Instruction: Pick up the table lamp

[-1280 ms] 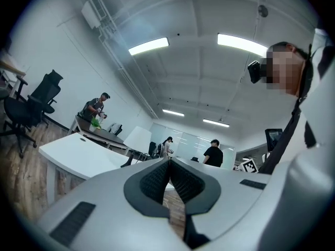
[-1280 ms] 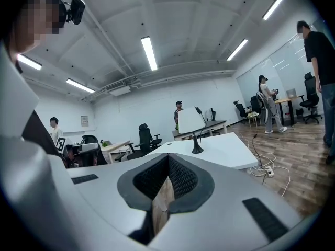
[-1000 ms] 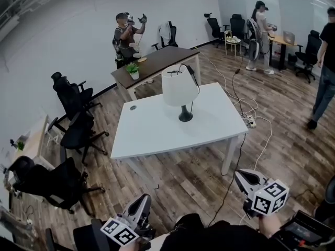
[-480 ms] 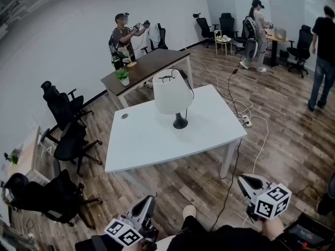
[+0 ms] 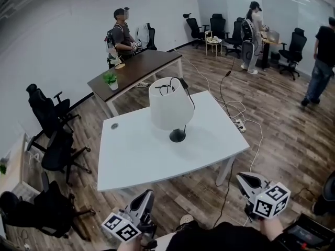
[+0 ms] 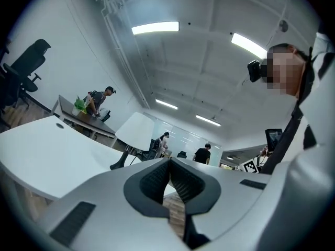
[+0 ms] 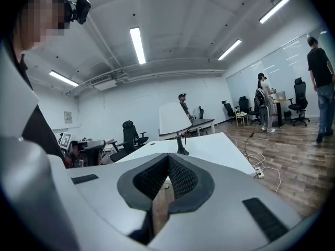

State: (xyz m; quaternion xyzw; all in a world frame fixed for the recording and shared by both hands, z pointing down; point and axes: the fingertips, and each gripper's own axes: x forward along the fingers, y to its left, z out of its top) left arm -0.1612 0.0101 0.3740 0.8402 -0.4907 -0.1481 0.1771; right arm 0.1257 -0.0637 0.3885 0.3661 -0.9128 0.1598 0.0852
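The white worktop (image 5: pixel 131 158) sits nearer than it did a second ago. Its near edge is now just ahead of both grippers, so the walk-up looks nearly done, though no reach has begun. The lamp (image 5: pixel 168 107) stands upright about mid-worktop, a white shade over a dark base. The left gripper (image 5: pixel 148 194) and right gripper (image 5: pixel 239 177) are held low, short of the edge. Both sets of jaws are pressed together with nothing between them, so they must open before any grasp.

Behind the worktop is a dark desk (image 5: pixel 141 67) with a person at it and a small plant (image 5: pixel 110 79) on it. Black chairs (image 5: pixel 49 114) stand well off to the left. More people are far off on the right.

Nothing lies between the near edge and the lamp. The one likely snag is the black cord (image 5: pixel 181 81) looped over the shade's top. White cables (image 5: pixel 246 140) also trail on the floor beside the worktop.
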